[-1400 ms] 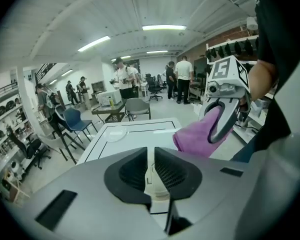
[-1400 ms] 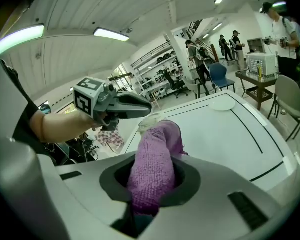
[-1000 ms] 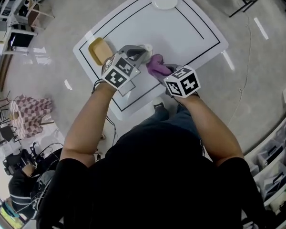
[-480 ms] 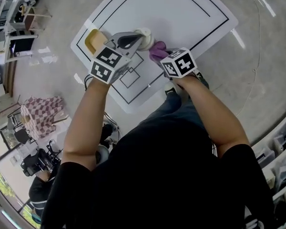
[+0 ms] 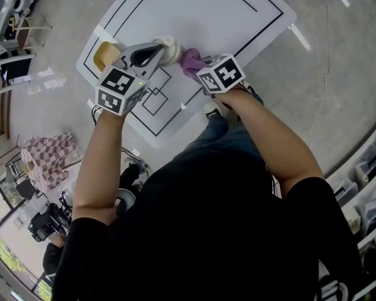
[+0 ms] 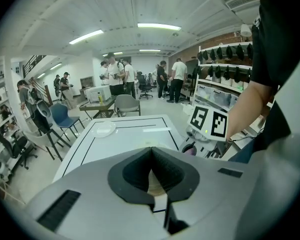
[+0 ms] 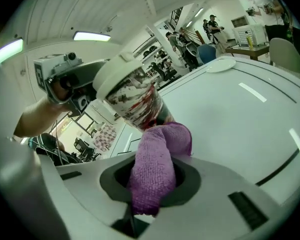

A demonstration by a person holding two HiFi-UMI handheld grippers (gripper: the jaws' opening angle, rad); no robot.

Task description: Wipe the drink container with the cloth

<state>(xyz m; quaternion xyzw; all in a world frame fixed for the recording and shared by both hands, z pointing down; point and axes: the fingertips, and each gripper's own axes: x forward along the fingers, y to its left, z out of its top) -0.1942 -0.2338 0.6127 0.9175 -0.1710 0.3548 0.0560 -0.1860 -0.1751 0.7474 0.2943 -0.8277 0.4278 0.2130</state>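
Both of the person's bare forearms reach forward from a black shirt over the near edge of the table (image 5: 207, 11), and the two grippers angle downward and converge on one spot. The left gripper (image 5: 153, 51) points toward the right, its marker cube nearest the body. Its jaws are clenched, with a pale beige sliver pinched between them in the left gripper view. This fits a grip on the drink cup (image 7: 132, 101) at their tip, though which part of the cup they pinch cannot be told. The cup is a lidded paper cup with a red and dark print. It sits tilted above the table's near left part, with its white lid toward the left gripper. Whether its base touches the table cannot be told. The right gripper (image 5: 200, 73) comes in from the other side with its jaws clamped on a folded purple cloth (image 7: 152, 174), whose rounded end presses against the cup's lower side. The table is white with black outlines and small squares drawn near its front. A yellow rounded-square object (image 5: 103, 55) lies near its left edge, and a round white plate (image 6: 104, 129) lies toward the far end. A glossy grey floor (image 5: 326, 61) surrounds the table. Beyond it are chairs (image 6: 126, 104), a group of standing people (image 6: 115, 76), shelving (image 6: 220, 84) along the right wall and strip lights (image 6: 155, 26) on a white ceiling.
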